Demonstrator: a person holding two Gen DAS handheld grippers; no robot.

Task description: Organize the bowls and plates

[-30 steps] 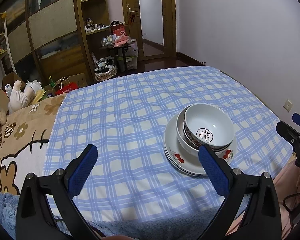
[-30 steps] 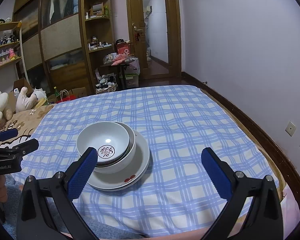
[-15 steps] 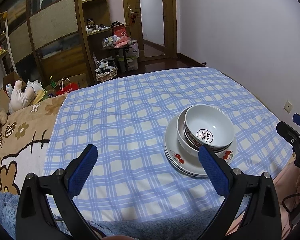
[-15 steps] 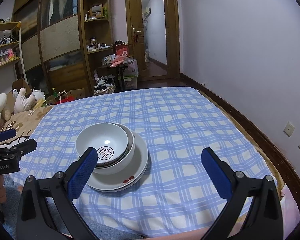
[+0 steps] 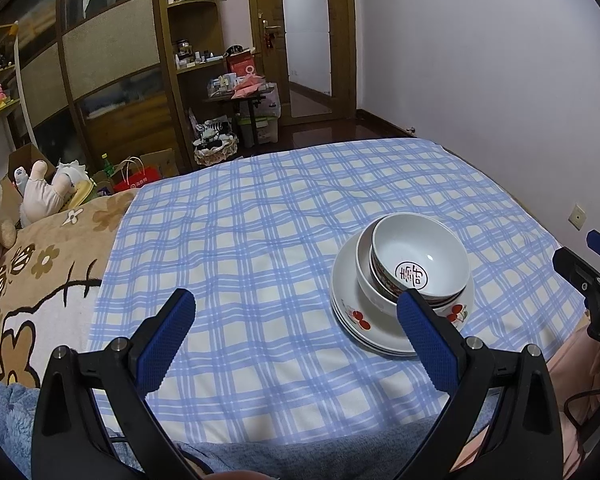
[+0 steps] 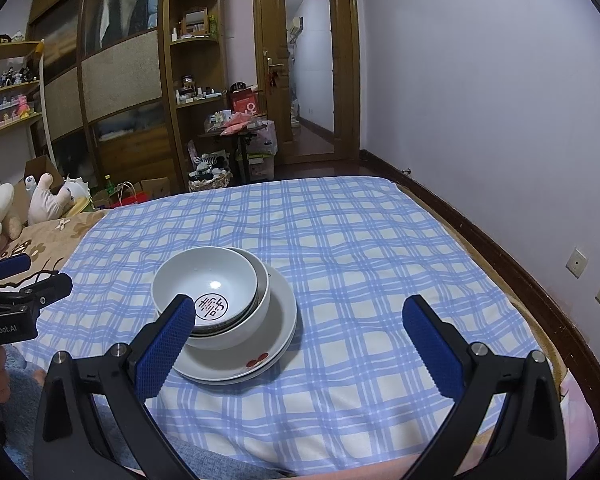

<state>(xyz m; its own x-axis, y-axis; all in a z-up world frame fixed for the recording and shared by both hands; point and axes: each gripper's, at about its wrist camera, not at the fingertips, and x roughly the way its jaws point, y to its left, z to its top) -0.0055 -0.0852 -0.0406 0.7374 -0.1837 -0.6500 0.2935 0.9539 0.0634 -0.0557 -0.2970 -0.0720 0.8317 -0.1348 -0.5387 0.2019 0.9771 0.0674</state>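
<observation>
A blue-and-white checked cloth (image 5: 260, 248) covers the bed surface, with a brown cartoon-print blanket (image 5: 32, 264) adjoining its left side. Beyond the bed stand a wooden wardrobe (image 6: 116, 80) and a wooden door (image 6: 308, 72). The tableware forms a single stack resting on the checked cloth, toward the near edge: white plates (image 5: 354, 320) with a red cherry motif at the bottom, a plain white bowl (image 6: 256, 316) nested on them, and a smaller white bowl with a red character (image 6: 204, 284) in its base seated on top, tilted slightly. Left gripper (image 5: 296, 334): blue-padded fingers (image 5: 164, 340) spread wide, nothing between them, held above the near edge of the cloth, left of the stack. Right gripper (image 6: 298, 338): fingers likewise released and empty, positioned to the right of the stack; its left pad overlaps the bowls in view, contact not confirmed.
</observation>
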